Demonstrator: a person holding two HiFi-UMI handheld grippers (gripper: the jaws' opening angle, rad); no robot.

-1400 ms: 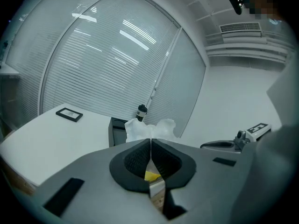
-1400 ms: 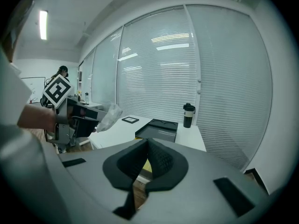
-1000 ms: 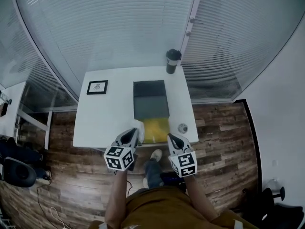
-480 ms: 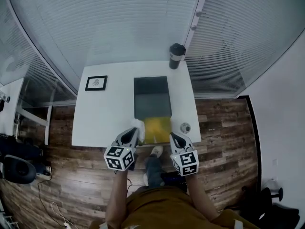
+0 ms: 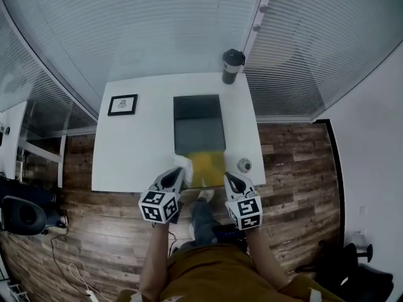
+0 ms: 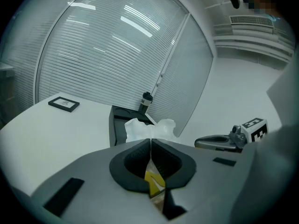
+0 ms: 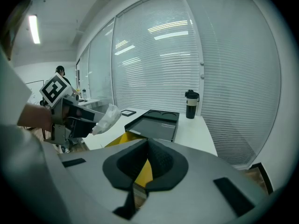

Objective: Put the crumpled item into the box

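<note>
Item: white crumpled paper wad (image 5: 184,164), clamped between the jaws of your left gripper (image 5: 178,176) and held over the near left corner of the black shallow rectangular box (image 5: 199,128), beside its yellow near flap (image 5: 208,167). Your right gripper (image 5: 230,180) hung at the box's near right corner, jaws together on nothing. Step in hand, by my judgement: the carry to the box, with the release not yet made. The next move called for you to bring the wad forward over the dark interior, then part the left jaws. Surface: white rectangular table (image 5: 138,150), with a black-framed picture (image 5: 123,104) left of the box, a dark lidded tumbler (image 5: 232,65) beyond its far right corner, and a small round object (image 5: 244,165) right of the flap. Room: wood-plank floor (image 5: 296,168), white slatted blinds (image 5: 157,30) behind.
</note>
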